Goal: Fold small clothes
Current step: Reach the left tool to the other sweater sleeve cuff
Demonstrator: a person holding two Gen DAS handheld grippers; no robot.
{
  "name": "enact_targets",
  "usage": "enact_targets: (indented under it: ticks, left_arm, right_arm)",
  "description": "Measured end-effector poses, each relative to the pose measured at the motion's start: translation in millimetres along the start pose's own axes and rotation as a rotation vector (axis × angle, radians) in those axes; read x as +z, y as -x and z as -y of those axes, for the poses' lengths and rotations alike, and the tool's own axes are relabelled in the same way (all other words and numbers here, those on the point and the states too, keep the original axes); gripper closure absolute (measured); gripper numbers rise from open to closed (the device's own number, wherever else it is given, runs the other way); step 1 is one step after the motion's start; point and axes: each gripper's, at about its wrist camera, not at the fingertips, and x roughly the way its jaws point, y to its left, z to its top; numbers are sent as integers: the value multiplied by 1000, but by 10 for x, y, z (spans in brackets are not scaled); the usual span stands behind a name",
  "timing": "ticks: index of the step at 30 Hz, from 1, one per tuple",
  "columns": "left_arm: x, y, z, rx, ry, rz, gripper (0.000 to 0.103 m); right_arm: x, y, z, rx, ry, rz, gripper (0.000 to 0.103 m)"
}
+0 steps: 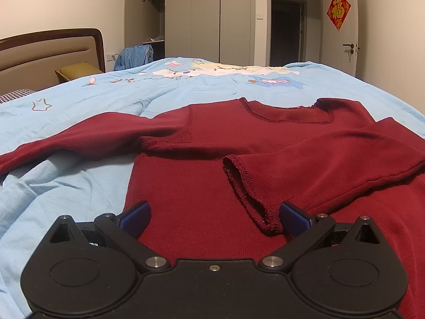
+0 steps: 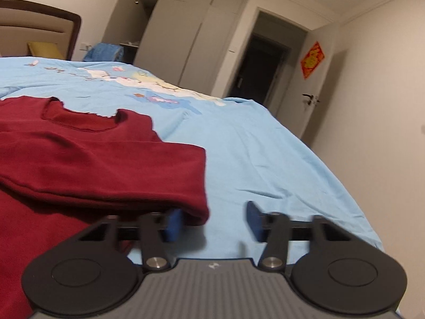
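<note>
1. Bed (image 1: 186, 90), covered by a light blue printed sheet; the whole working surface is taken up by it, headboard at the far left corner
2. Maroon sweater (image 1: 191, 202) is laid flat toward the near edge of the bed, neckline pointing to the far edge; one sleeve (image 1: 79, 135) is stretched out to the left, the other sleeve (image 1: 332, 154) is already folded across the chest, its cuff (image 1: 247, 186) lying on the body panel
3. Handling, judged: a soft, light knit, limp and easily dragged; bunching is likely if it is pulled by one layer. Hold is best taken at seamed edges, the cuff of the outstretched sleeve or the hem, where the fabric is thicker
4. Left gripper (image 1: 213, 216) is held low over the sweater's lower body, jaws spread wide, nothing gripped; the folded cuff lies just beside its right pad
5. Right gripper (image 2: 212, 220) is seen at the sweater's right edge, jaws released, the folded sleeve's bend (image 2: 196, 186) overlapping its left pad; the view is blurred
</note>
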Motion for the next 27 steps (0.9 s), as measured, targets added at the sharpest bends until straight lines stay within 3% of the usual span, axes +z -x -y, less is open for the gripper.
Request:
enact_targets:
  ticks: [3, 11, 13, 15, 19, 21, 23, 27]
  left_arm:
    - [0, 0, 1, 0, 0, 0, 0]
    - [-1, -1, 2, 0, 0, 0, 0]
    - [-1, 2, -11, -4, 4, 1, 0]
    - [-6, 24, -46, -27, 22, 12, 0]
    - [3, 159, -339, -159, 157, 49, 1]
    - [34, 252, -499, -189, 224, 52, 1]
    - [71, 359, -649, -162, 245, 52, 1]
    - [161, 558, -1060, -21, 232, 67, 1]
  right_arm:
    - [-17, 12, -47, 16, 24, -22, 91]
    - [-55, -7, -41, 20, 8, -74, 92]
    - [-34, 57, -11, 27, -19, -75, 85]
    - [-15, 167, 17, 32, -34, -78, 54]
    - [21, 504, 45, 89, -65, -68, 30]
    - [34, 692, 27, 138, -82, -57, 9]
    - [45, 892, -23, 194, -108, -43, 2]
    - [39, 1208, -245, 317, -151, -34, 0]
